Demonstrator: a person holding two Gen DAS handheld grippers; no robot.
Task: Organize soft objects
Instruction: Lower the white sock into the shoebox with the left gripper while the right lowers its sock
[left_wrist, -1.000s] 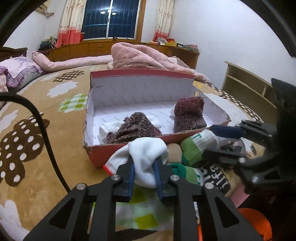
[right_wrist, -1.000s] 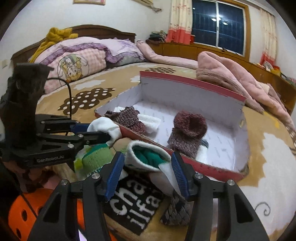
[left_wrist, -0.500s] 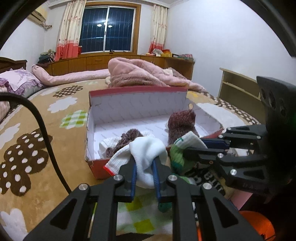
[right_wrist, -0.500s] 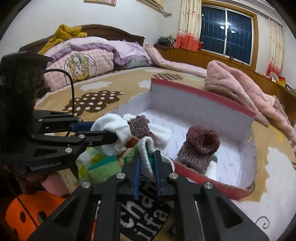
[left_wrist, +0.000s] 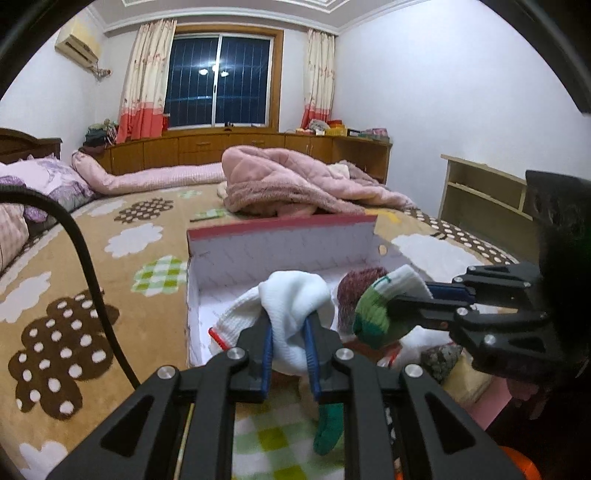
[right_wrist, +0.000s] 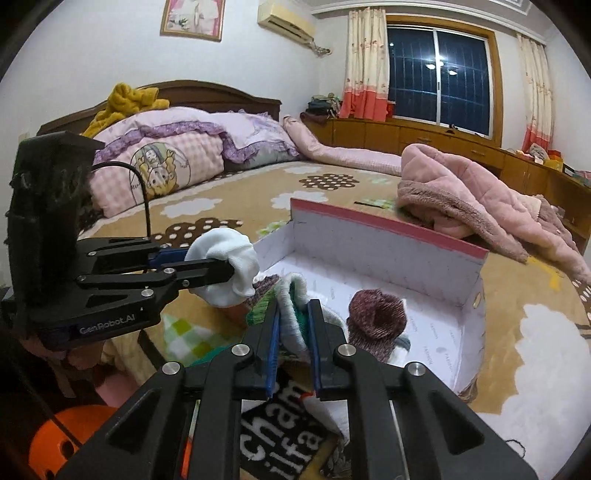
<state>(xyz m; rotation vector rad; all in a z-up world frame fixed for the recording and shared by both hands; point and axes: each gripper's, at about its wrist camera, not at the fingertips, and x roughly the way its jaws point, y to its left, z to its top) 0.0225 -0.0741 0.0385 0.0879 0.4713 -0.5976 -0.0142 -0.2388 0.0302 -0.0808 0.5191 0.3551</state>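
Observation:
My left gripper (left_wrist: 288, 325) is shut on the white end of a sock (left_wrist: 291, 302) and holds it up in front of the open red box (left_wrist: 280, 225); it also shows in the right wrist view (right_wrist: 236, 273). My right gripper (right_wrist: 293, 314) is shut on the green-and-white end of the same sock (right_wrist: 291, 295), seen from the left wrist view (left_wrist: 373, 314). A maroon knitted sock roll (right_wrist: 376, 321) lies in the box. Another knitted roll peeks behind the held sock (right_wrist: 262, 288).
The box sits on a tan blanket with cloud patterns (left_wrist: 129, 240). A pink quilted coat (left_wrist: 295, 184) lies behind the box. Pillows (right_wrist: 177, 155) are at the headboard. A black-and-white printed cloth (right_wrist: 277, 417) and an orange object (right_wrist: 55, 435) lie below the grippers.
My right gripper closed on the green-and-white sock end. Both grippers then lifted the sock up above the box's front edge.

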